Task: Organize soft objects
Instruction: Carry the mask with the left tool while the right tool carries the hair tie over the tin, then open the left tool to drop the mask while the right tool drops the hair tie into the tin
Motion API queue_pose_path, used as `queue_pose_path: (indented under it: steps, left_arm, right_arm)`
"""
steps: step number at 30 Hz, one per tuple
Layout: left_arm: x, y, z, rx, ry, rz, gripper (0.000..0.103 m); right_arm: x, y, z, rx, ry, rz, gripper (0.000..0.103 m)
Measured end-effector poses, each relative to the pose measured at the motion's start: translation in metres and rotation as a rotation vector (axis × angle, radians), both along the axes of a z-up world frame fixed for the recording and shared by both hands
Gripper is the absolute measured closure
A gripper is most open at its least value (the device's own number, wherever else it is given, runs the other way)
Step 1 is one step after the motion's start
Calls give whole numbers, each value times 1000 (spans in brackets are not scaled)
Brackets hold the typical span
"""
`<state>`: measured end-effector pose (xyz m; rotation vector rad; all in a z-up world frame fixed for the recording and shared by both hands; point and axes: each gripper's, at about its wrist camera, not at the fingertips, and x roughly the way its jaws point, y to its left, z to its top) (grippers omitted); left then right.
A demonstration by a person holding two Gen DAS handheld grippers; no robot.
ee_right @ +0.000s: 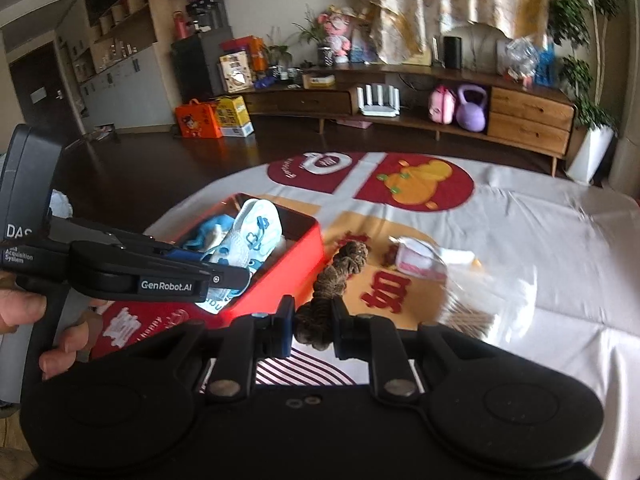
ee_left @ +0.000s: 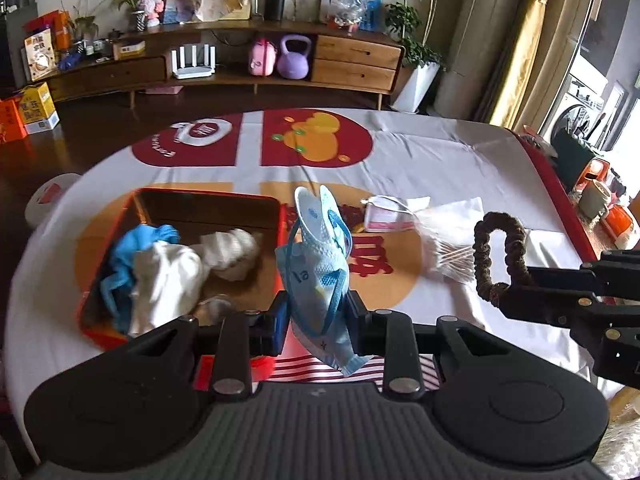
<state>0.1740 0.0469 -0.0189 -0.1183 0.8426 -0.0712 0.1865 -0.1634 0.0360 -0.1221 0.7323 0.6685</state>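
In the left wrist view, the left gripper [ee_left: 318, 316] at the bottom middle has its jaws squeezed on a soft blue and white face mask [ee_left: 320, 256]. The mask hangs just right of the red box [ee_left: 180, 200] of cloths. At the right, the right gripper [ee_left: 506, 294] holds a fuzzy brown hair loop [ee_left: 498, 256].

In the right wrist view, the right gripper's jaws pinch the brown loop [ee_right: 340, 276] in the middle, above the tabletop [ee_right: 540, 264]. The mask [ee_right: 252, 236] is at the left, over the red box [ee_right: 280, 292].
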Motion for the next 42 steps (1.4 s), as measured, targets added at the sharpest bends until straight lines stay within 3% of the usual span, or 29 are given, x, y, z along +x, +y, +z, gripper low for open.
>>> queue_pose_path:
  steps: [10,19,35,42]
  left_arm:
    - [-17,43,23,37,-21,12,74]
    - [-19,81,25,49,-22,53,74]
    - [16,135,-19,58,76,134,74]
    - [37,134,-39,116,117,119,74]
  right_arm:
    - [-1,42,10,2,-20,50,86]
    - [3,83,5,-13,-9,100,86]
    - [49,137,-42,-69,73,94,86]
    - [67,151,-67,-115,107,80,86]
